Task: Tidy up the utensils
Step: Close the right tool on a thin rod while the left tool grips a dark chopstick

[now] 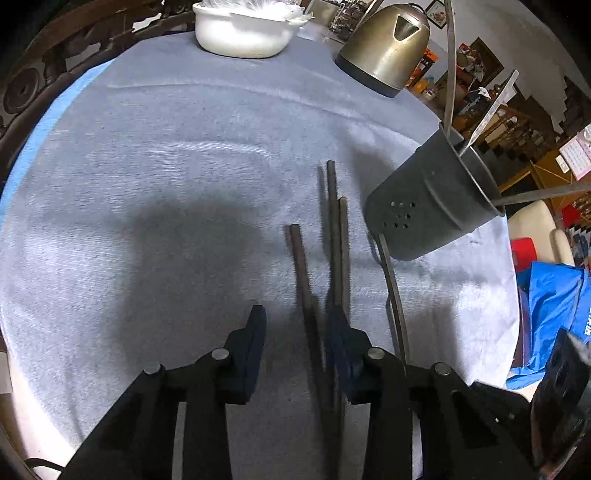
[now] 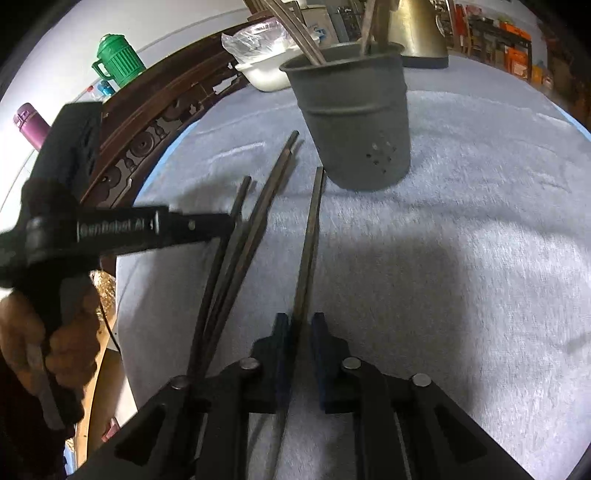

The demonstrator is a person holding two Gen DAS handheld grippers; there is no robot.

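Note:
Several dark chopsticks lie on the blue-grey cloth beside a dark metal utensil holder, which holds a few metal utensils. My left gripper is open and low over the cloth. One chopstick lies between its jaws, untouched by the pads, and a crossed pair lies just right of it. My right gripper is shut on a single chopstick, whose far tip nearly reaches the holder's base. The left gripper shows from the side, held by a hand.
A brass-coloured kettle and a white bowl stand at the far side of the cloth. A carved dark wooden rim borders the table on the left. A green jug and a purple bottle sit beyond it.

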